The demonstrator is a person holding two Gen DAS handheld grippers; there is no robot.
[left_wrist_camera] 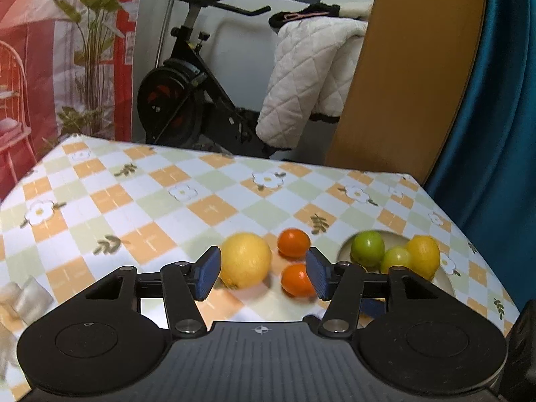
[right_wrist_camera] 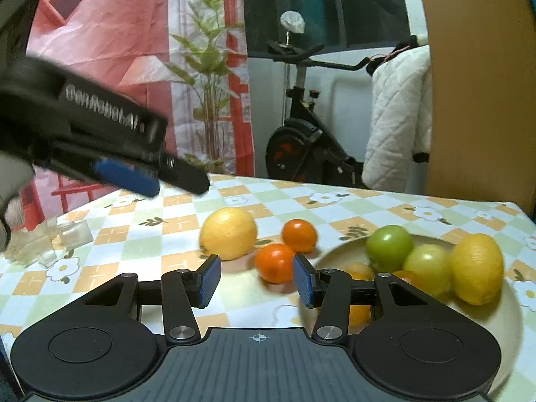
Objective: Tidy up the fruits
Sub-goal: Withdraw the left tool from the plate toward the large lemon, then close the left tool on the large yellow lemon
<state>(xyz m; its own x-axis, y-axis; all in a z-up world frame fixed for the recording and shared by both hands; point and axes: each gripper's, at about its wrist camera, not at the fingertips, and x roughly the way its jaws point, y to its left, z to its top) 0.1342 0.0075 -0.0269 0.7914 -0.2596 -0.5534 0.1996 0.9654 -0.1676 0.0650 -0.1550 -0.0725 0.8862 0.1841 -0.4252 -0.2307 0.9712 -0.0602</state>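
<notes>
my left gripper (left_wrist_camera: 263, 273) hovers above the checked tablecloth (left_wrist_camera: 140, 201), jaws apart and empty, lined up on the loose lemon (left_wrist_camera: 246, 259) and two small oranges (left_wrist_camera: 294, 243), which lie just beside the plate (right_wrist_camera: 509, 328). my right gripper (right_wrist_camera: 256, 276) is also spread, holding nothing, near one orange. the plate already holds green fruits (right_wrist_camera: 388, 246) and another lemon (right_wrist_camera: 477, 268), so i judge the loose ones belong there.

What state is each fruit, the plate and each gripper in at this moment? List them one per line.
left gripper: open, holding nothing
right gripper: open, holding nothing
large yellow fruit: on the tablecloth, outside the plate
two oranges: on the tablecloth, outside the plate
plate: holds fruit
green apple: in the plate
pale green fruit: in the plate
lemon: in the plate
</notes>
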